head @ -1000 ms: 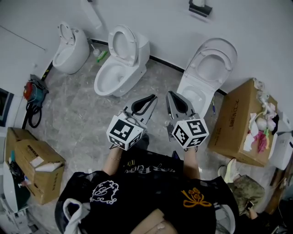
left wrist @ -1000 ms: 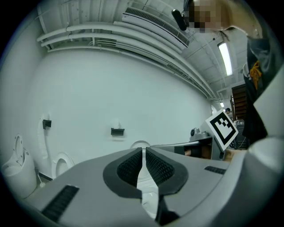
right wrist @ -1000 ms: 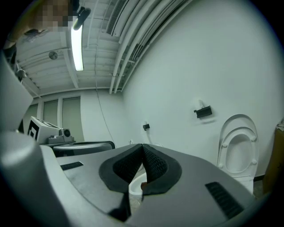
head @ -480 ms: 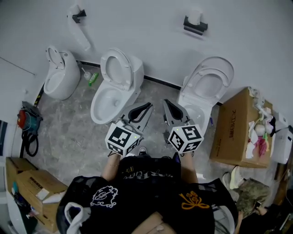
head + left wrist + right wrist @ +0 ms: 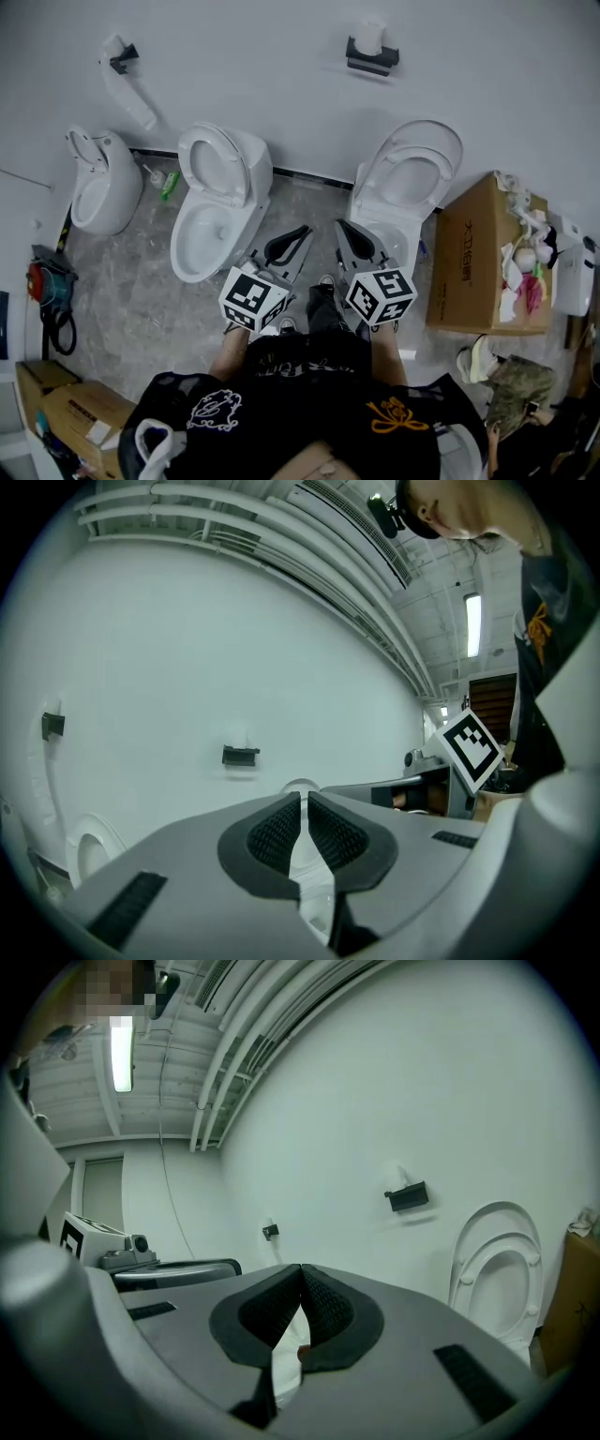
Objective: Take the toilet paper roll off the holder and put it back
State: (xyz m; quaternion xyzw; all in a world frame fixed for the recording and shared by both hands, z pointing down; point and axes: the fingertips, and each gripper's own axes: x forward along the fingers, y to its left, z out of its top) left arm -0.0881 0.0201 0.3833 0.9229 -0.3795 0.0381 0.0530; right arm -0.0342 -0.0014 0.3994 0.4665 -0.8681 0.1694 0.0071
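Toilet paper roll [image 5: 372, 37] is sitting on the black holder [image 5: 371, 60] high on the wall, above the toilet [image 5: 410, 178] with its lid up. In both gripper views the roll is just a pale smudge. Left gripper [image 5: 302, 232] and right gripper [image 5: 345, 226] are both clenched on nothing, well apart from the holder.

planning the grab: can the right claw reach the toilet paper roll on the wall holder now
Probably not yet: the toilet paper roll on its holder sits well beyond the shut right claw, above a toilet. Nothing else blocks the way.
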